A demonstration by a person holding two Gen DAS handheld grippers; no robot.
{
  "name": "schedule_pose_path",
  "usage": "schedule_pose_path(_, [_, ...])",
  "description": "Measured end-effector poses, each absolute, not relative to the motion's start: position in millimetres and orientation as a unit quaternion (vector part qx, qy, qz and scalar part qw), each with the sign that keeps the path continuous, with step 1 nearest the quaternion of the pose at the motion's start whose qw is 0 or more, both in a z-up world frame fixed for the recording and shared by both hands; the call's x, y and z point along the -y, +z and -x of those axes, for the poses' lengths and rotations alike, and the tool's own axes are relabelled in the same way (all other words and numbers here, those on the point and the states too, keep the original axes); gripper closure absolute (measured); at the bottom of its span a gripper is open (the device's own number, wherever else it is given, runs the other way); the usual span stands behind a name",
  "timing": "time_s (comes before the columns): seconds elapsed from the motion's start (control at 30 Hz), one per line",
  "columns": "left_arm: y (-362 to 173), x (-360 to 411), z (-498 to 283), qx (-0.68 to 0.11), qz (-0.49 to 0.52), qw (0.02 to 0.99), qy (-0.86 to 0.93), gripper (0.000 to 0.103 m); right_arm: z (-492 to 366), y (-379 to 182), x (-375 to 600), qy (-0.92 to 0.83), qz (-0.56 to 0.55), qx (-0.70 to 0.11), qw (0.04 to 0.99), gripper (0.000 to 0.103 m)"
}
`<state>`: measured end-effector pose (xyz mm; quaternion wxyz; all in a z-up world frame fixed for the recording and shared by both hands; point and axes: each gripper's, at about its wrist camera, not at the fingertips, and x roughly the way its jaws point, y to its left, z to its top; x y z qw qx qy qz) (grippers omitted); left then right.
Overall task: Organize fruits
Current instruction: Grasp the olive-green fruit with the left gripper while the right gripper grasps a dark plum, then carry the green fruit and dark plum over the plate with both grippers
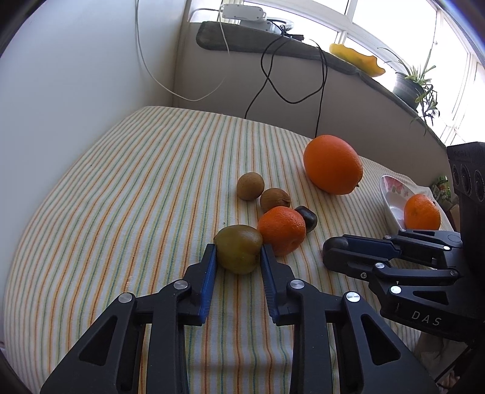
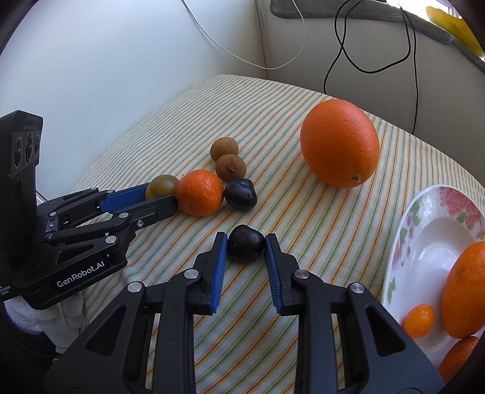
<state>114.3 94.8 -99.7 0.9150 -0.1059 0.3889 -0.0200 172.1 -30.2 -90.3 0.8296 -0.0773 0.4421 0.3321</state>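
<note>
My left gripper (image 1: 238, 246) is shut on a green-brown fruit (image 1: 238, 257) resting on the striped cloth (image 1: 136, 197); its blue pads press both sides. In the right wrist view my right gripper (image 2: 246, 239) is shut on a small dark fruit (image 2: 245, 248) on the cloth. Beside the green fruit lie a mandarin (image 1: 282, 230), another dark fruit (image 1: 306, 218) and two brown longans (image 1: 250, 185). A large orange (image 2: 340, 142) sits farther back. The floral plate (image 2: 424, 242) at right holds an orange (image 2: 463, 291) and a kumquat (image 2: 419, 320).
Walls close the table's left and back sides. Black cables (image 1: 272, 75) and a white cable (image 1: 151, 69) hang down the back wall. A ledge above carries a white device (image 1: 242, 12), a yellow object (image 1: 357, 59) and a potted plant (image 1: 412, 85).
</note>
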Motion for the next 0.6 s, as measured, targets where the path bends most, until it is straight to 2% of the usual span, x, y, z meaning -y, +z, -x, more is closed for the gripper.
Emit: schedule_pose_path(0.6, [-81,-93,-96,-0.365,0.113,0.924,-0.018,0.077,-162,-71,59,0.337,0.048,-0.427,0.838,0.077])
